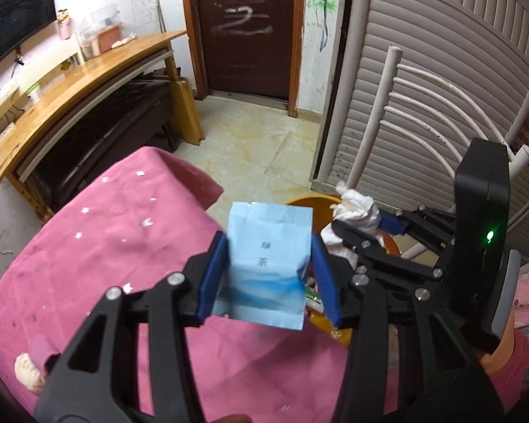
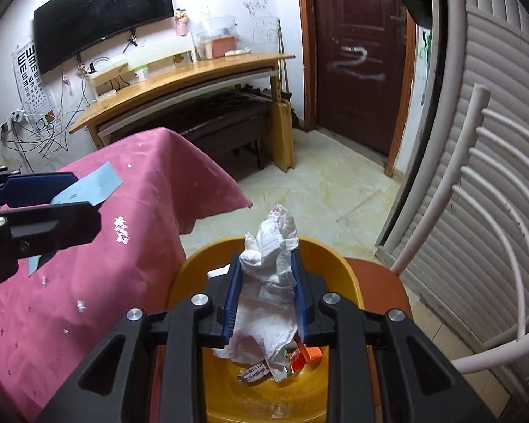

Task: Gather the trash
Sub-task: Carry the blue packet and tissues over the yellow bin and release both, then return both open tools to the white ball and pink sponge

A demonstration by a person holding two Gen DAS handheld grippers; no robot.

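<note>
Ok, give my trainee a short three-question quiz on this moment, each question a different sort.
1. True or false: the left gripper is shut on a light blue tea packet.
2. Multiple choice: where is the crumpled white tissue that the right gripper holds? A) flat on the pink tablecloth B) above the orange bin C) on the wooden desk
3. Fill in: the bin stands on the seat of a white ____.

Key: 1 true; 2 B; 3 chair.
</note>
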